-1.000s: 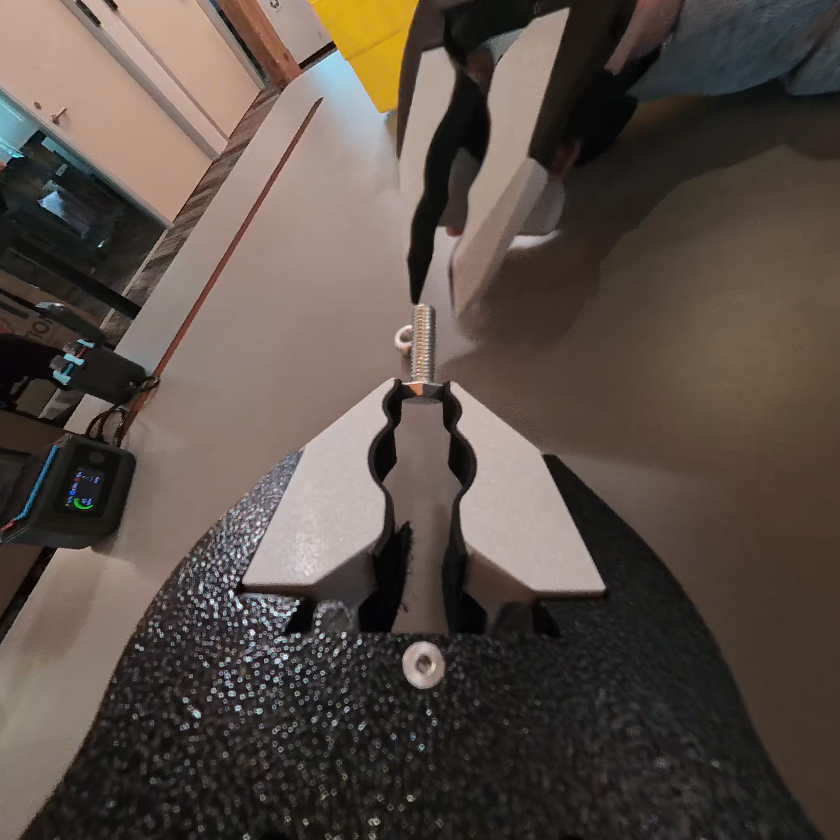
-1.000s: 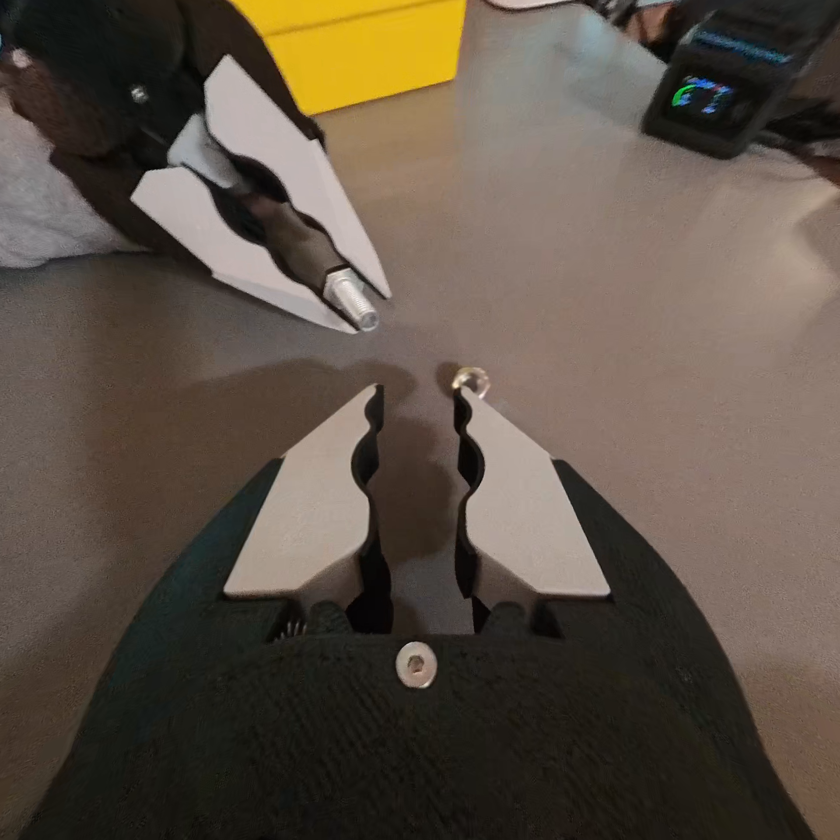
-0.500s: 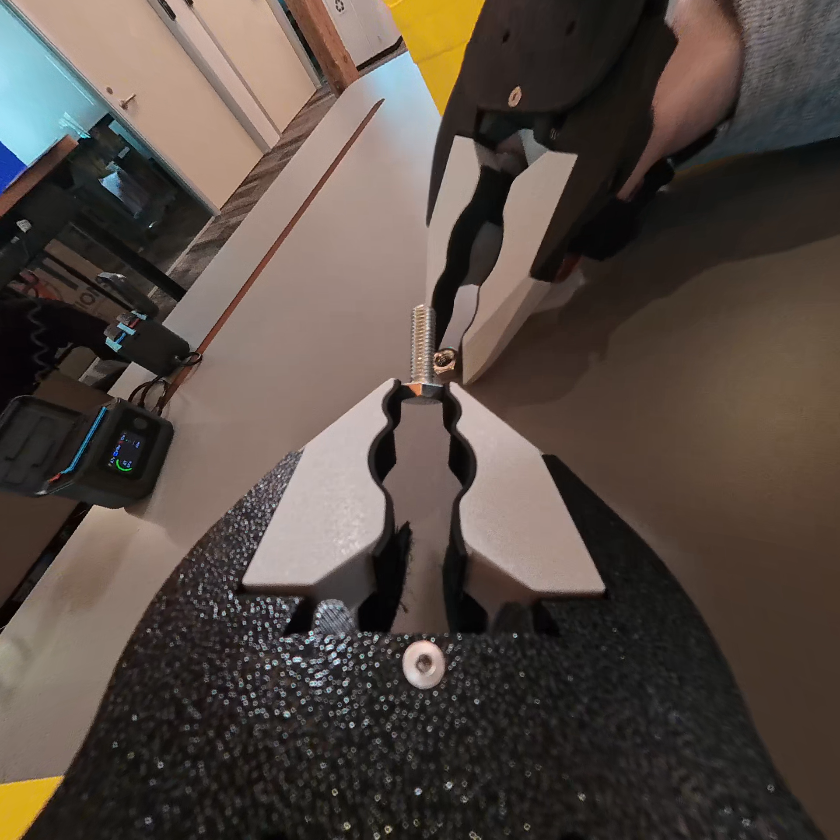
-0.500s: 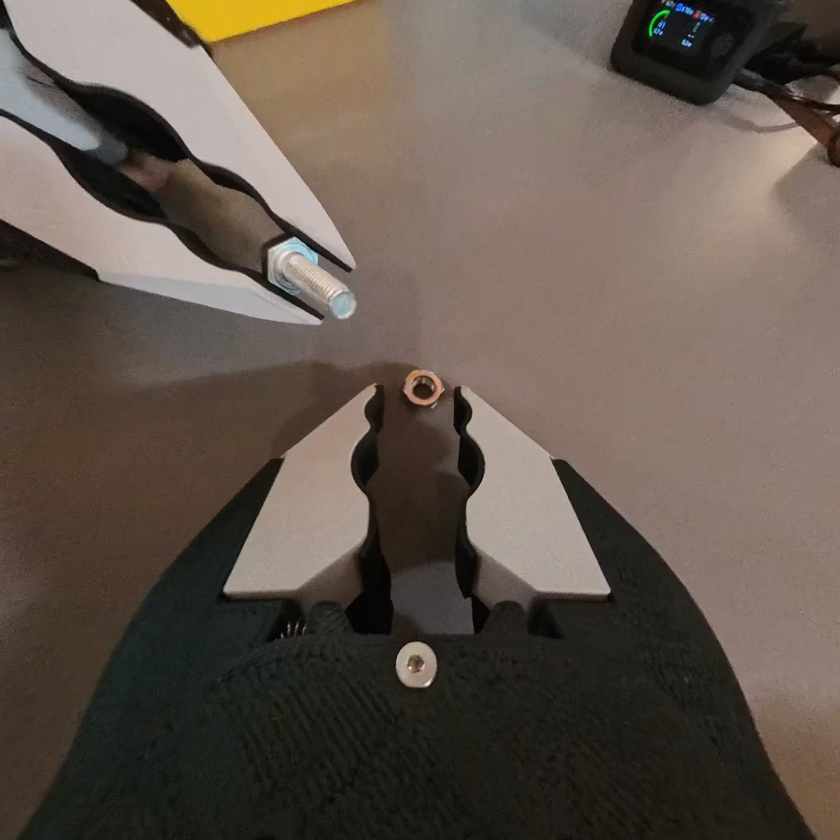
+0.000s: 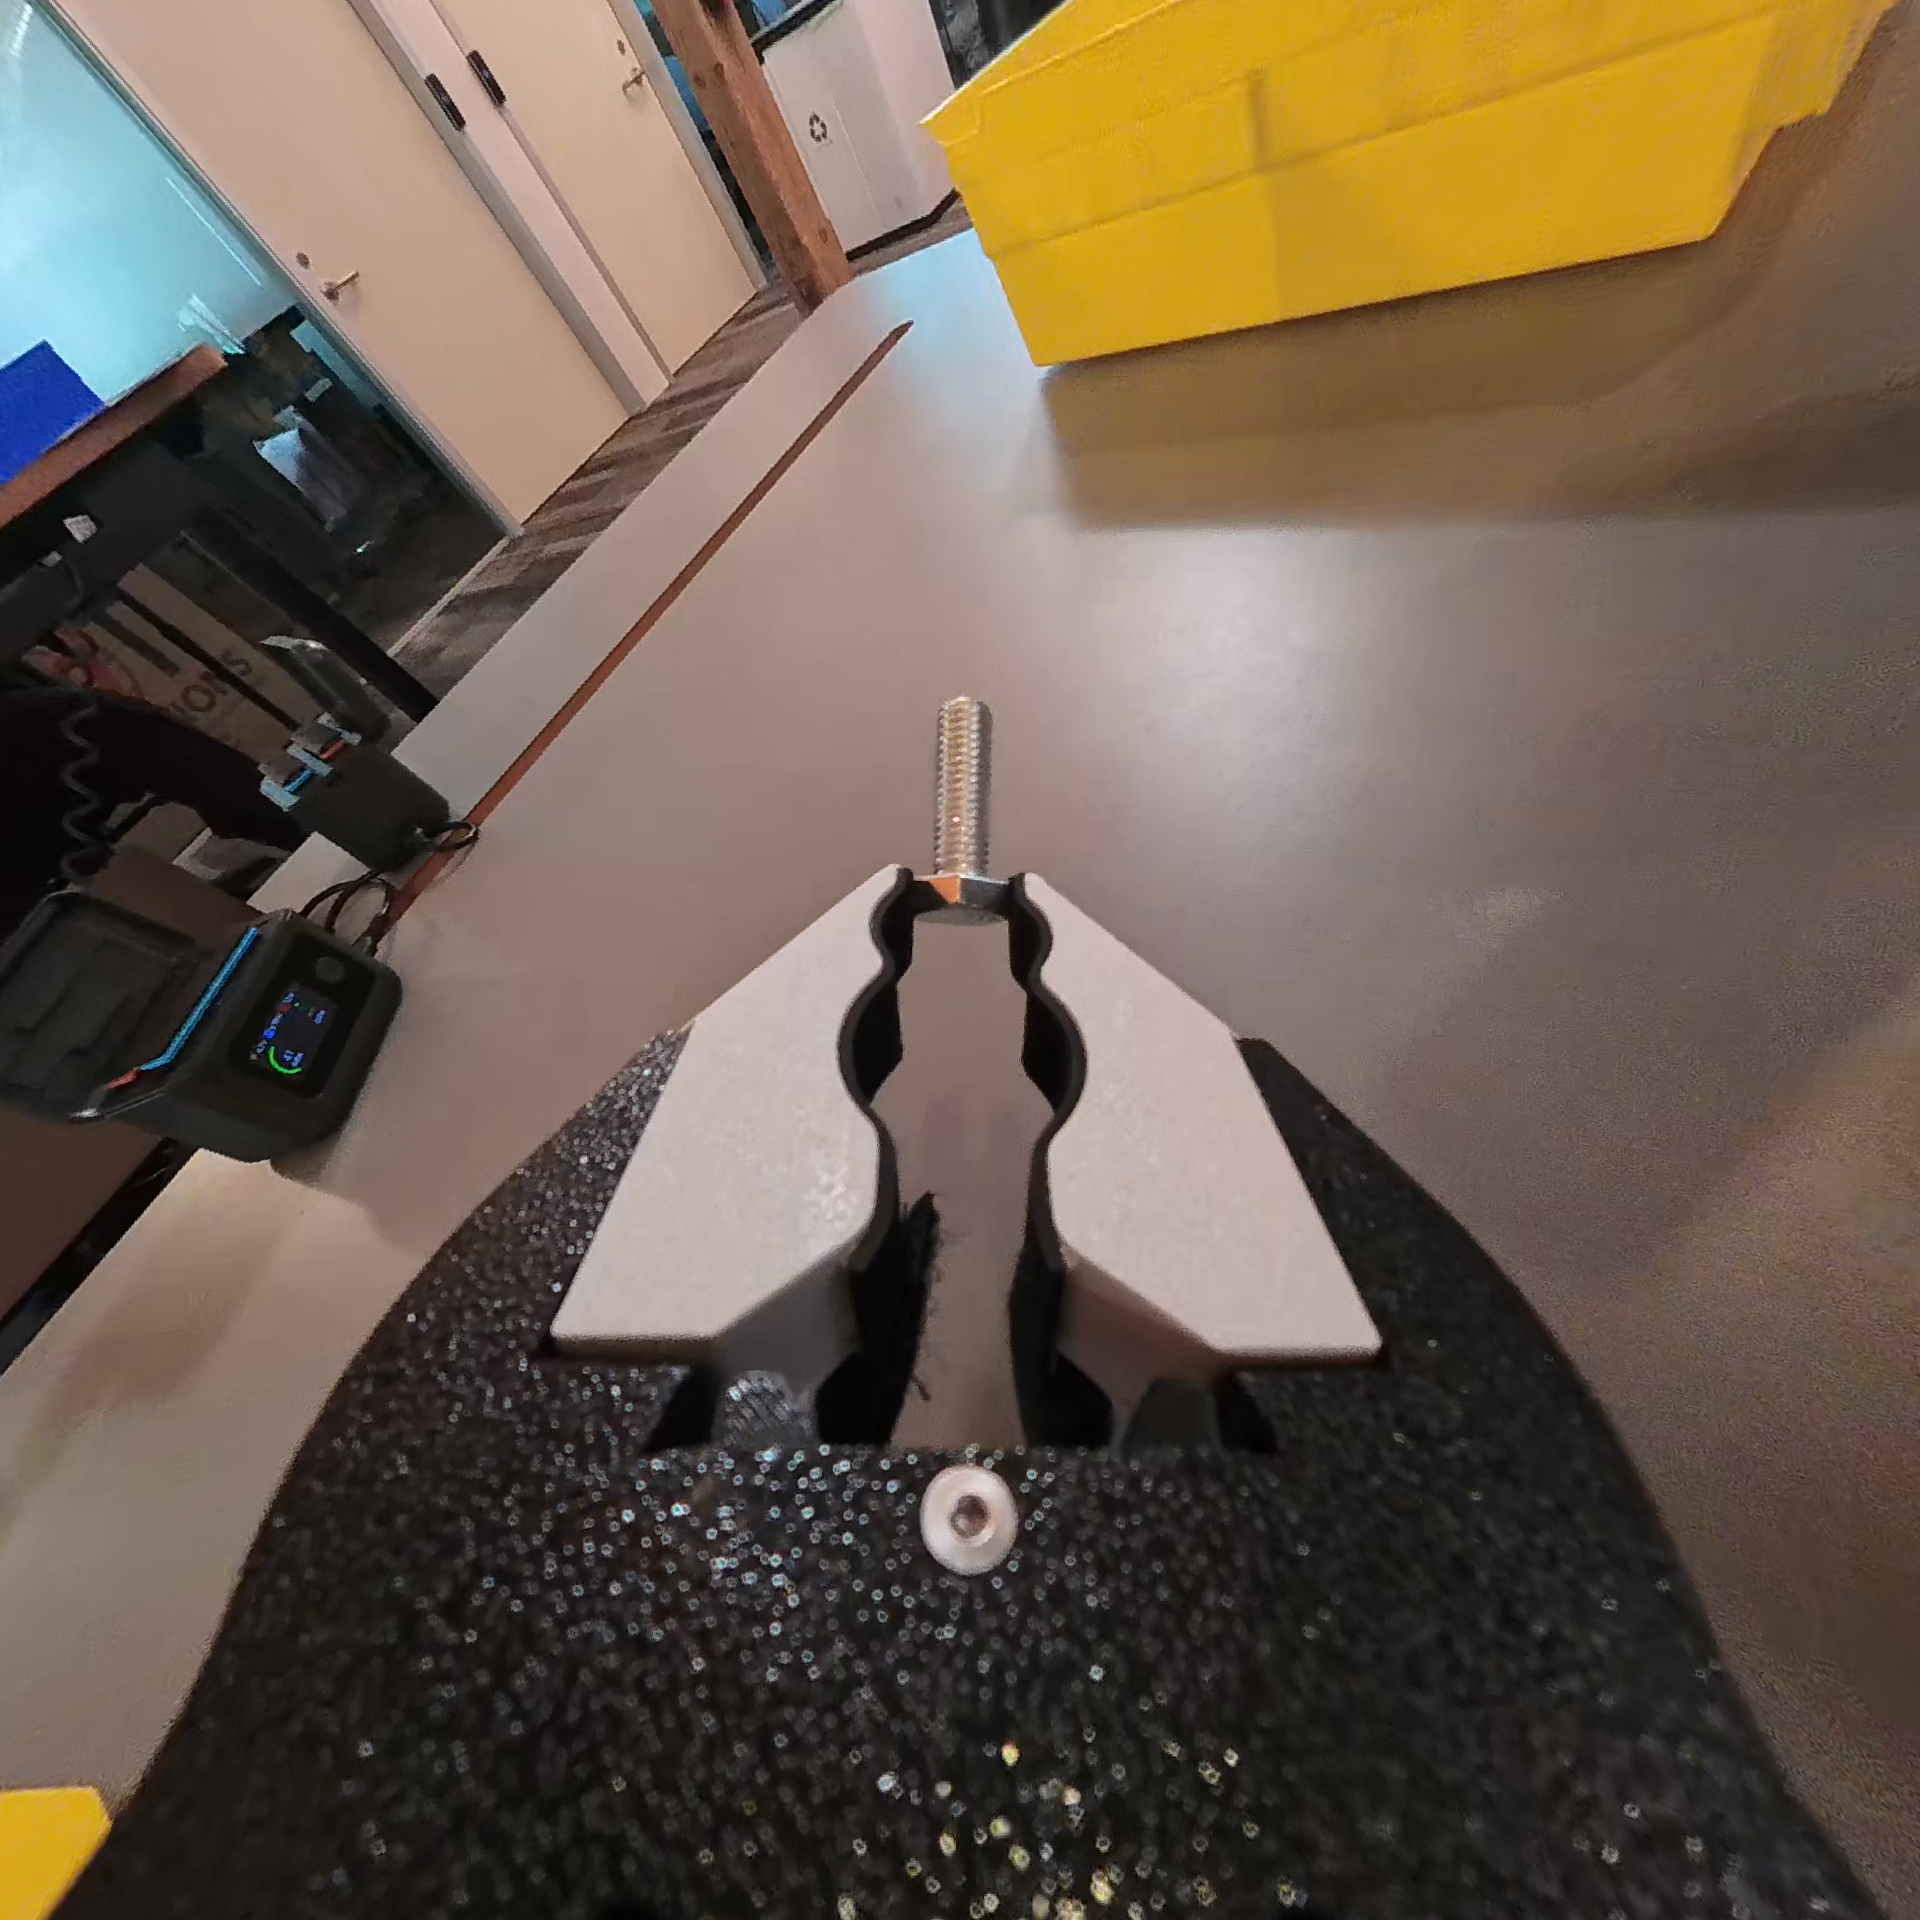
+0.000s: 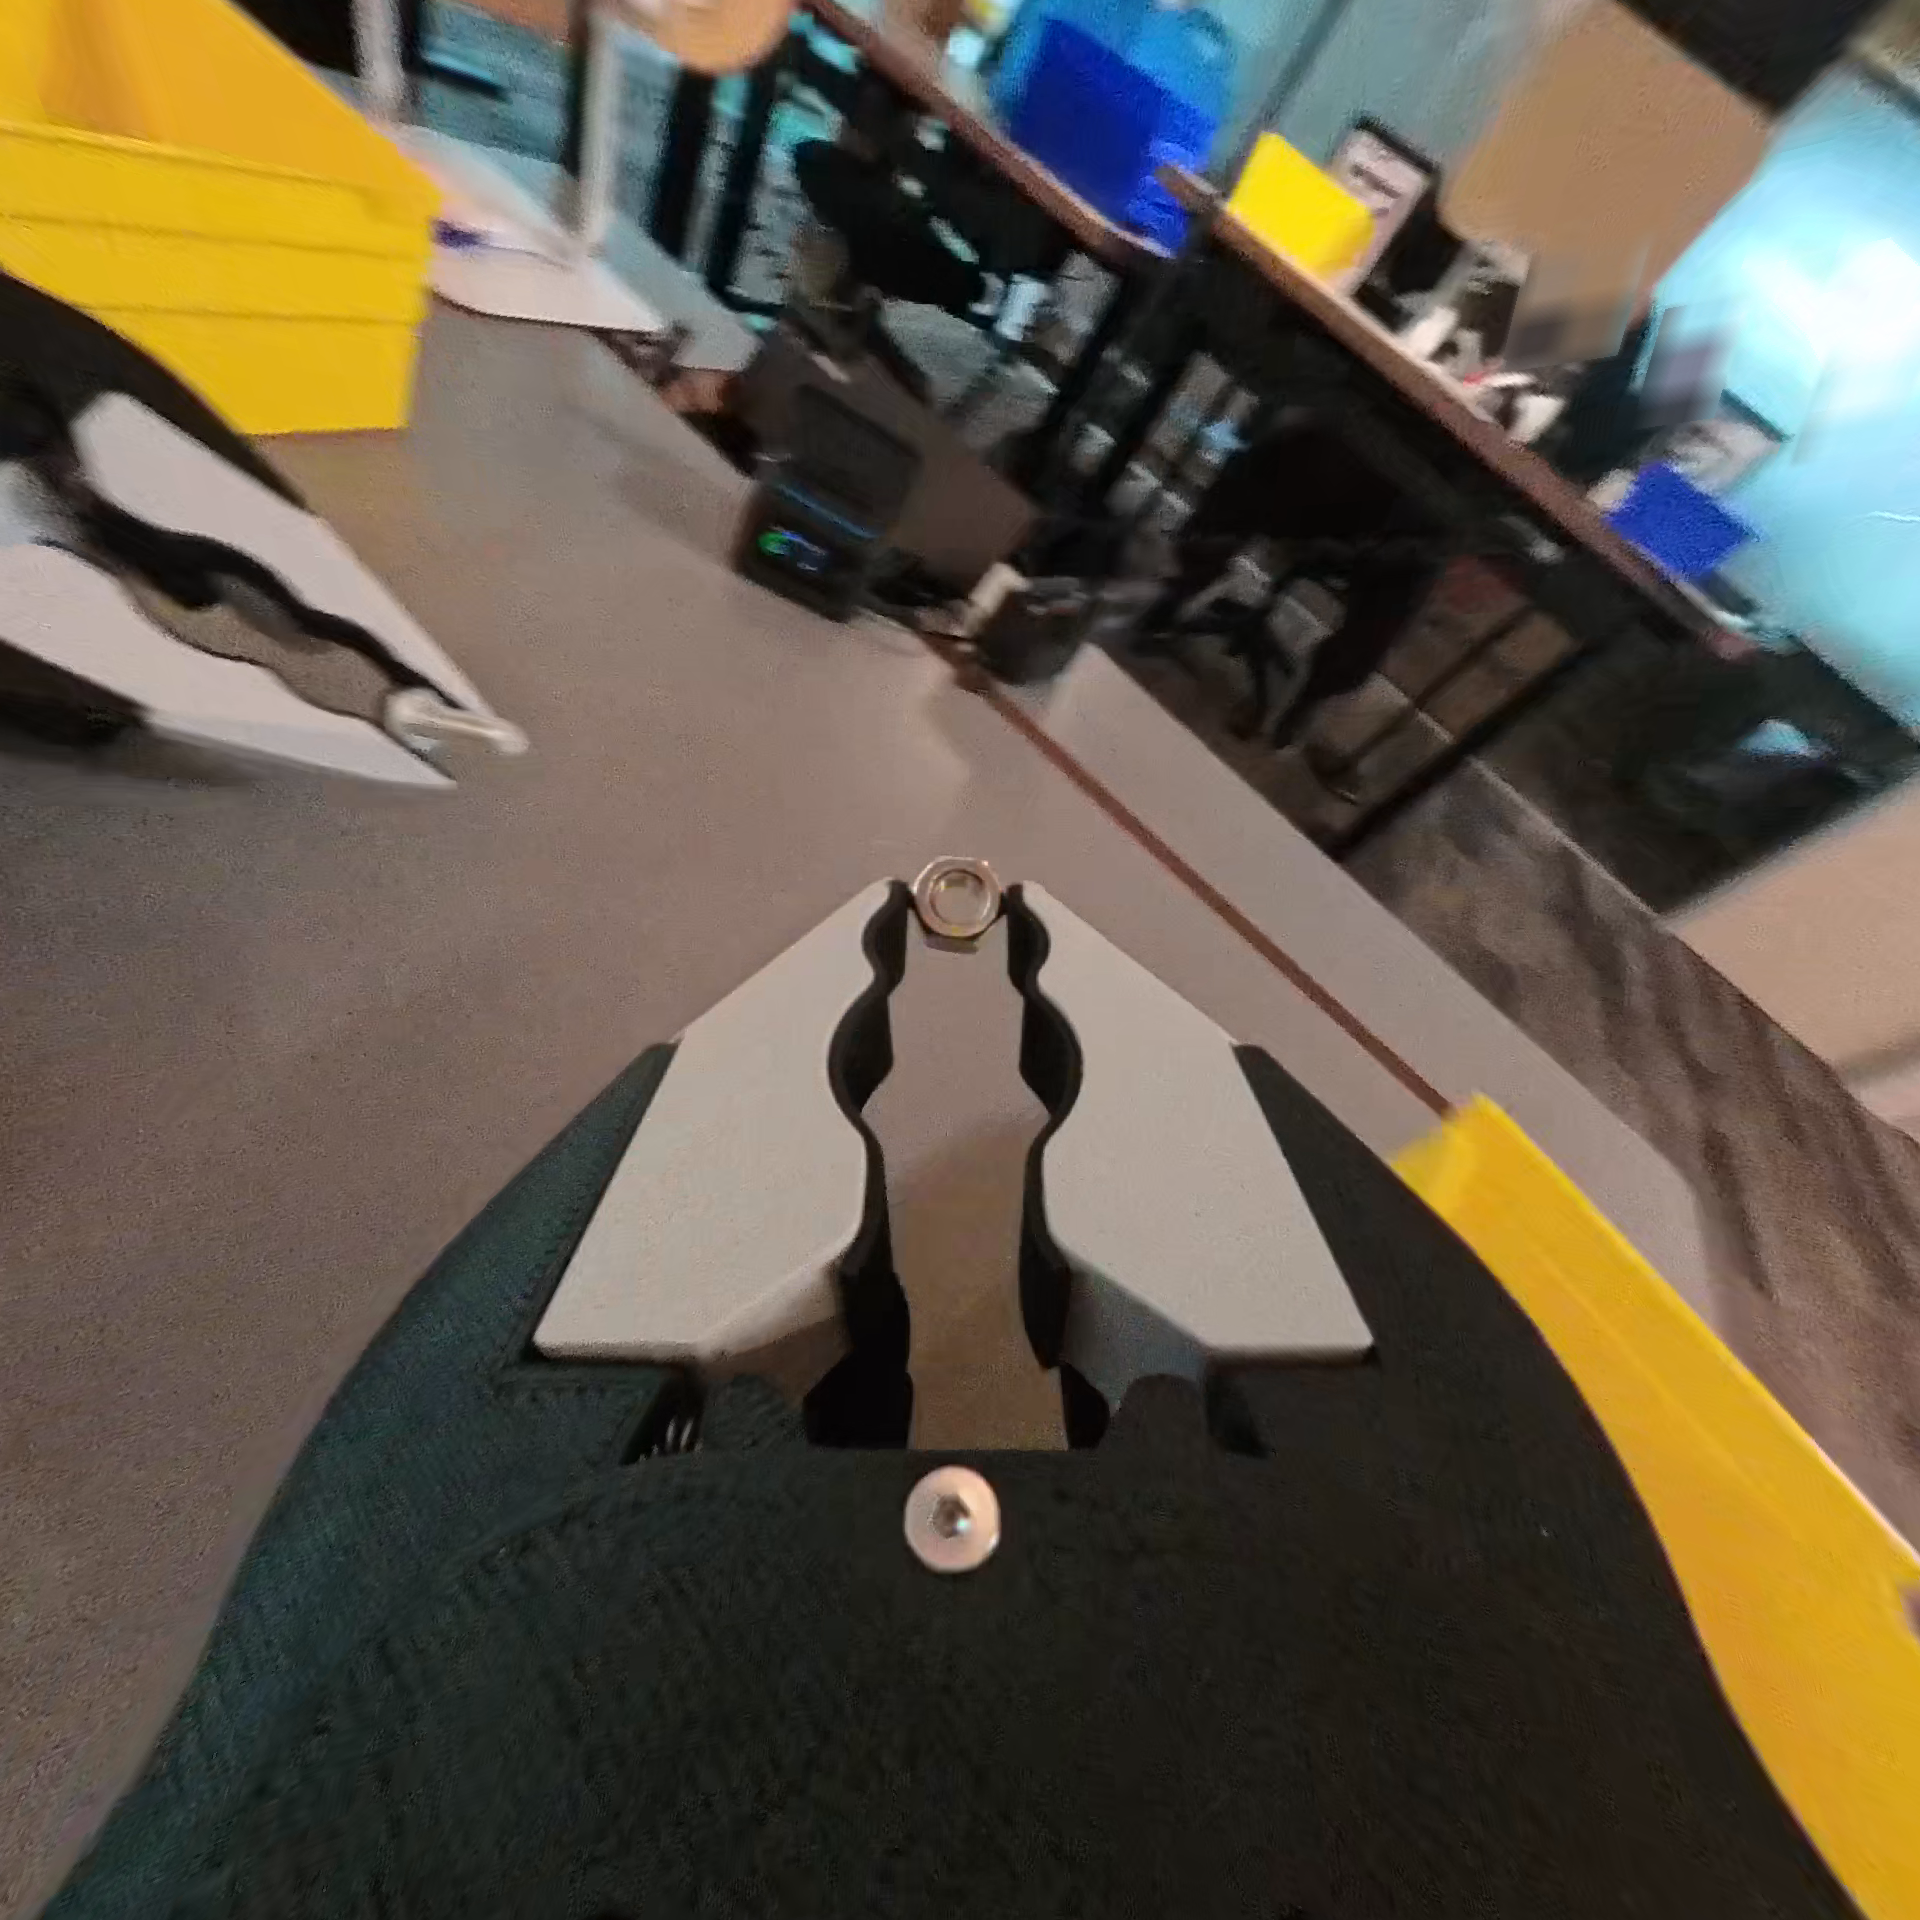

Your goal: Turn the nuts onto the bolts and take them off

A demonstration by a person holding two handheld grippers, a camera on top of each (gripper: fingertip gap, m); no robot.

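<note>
Clamped by its hexagonal head at the very tips of the left tongs (image 5: 961, 896), the silver threaded steel bolt (image 5: 963, 790) is held with its shank pointing forward above the grey matte counter (image 5: 1403, 748). The small silver hexagonal nut (image 6: 957, 902) is pinched between the tips of the right tongs (image 6: 957, 906), its bore facing the camera. In the right wrist view the bolt is seen blurred at the left, well apart from the nut. A wide bare stretch of counter lies ahead of both tongs. The counter's far edge is marked by a thin brown strip (image 5: 665, 613). A yellow plastic bin (image 5: 1351, 177) stands far ahead, and a dark grey device with a lit screen (image 5: 197, 1029) sits near the edge. Markings on a cardboard box (image 5: 197, 675) beyond the edge cannot be read clearly.
</note>
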